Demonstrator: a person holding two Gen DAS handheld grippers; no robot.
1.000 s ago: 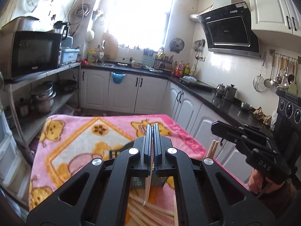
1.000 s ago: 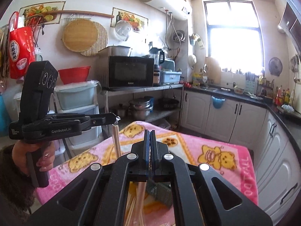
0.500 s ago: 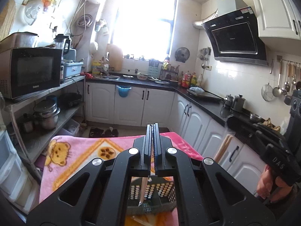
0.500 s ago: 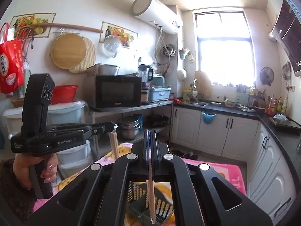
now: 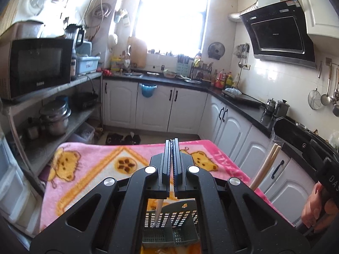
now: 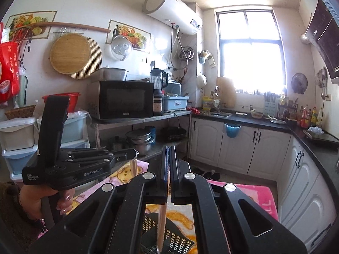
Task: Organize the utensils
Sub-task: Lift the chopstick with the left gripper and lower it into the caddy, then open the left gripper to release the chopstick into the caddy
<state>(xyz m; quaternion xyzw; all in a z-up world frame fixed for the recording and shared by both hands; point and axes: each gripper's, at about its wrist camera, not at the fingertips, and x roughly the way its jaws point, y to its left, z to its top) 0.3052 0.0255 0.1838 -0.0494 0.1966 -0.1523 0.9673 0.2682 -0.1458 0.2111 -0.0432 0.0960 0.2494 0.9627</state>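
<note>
Left wrist view: the left gripper (image 5: 172,148) is seen with its jaws pressed together on a pale chopstick (image 5: 157,212), which hangs down behind the frame, its tip over a grey slotted basket (image 5: 171,224). Only a strip of the basket is seen through the gripper's frame; its base and sides are cut off. The basket is set on a pink blanket (image 5: 89,169) covering the table, at the blanket's near edge. At the right edge of this view the right gripper (image 5: 275,141) is partly cut off, and a pair of chopsticks (image 5: 264,167) is seen clamped in it, slanting down; their lower ends are hidden behind the left gripper's arm. The hand (image 5: 317,209) beneath it is only partly shown.

Right wrist view: the right gripper (image 6: 169,154) is closed on the pair (image 6: 162,222), and the sticks are seen hanging below the jaws into the basket (image 6: 173,241), their tips lost at the bottom edge. How many compartments the basket has cannot be told. At the left, the left gripper (image 6: 135,153) is held level by a hand (image 6: 42,199), with its chopstick (image 6: 134,169) pointing down; the lower end is hidden behind the right gripper's arm. Most of the blanket (image 6: 250,196) is blocked by both tools.
</note>
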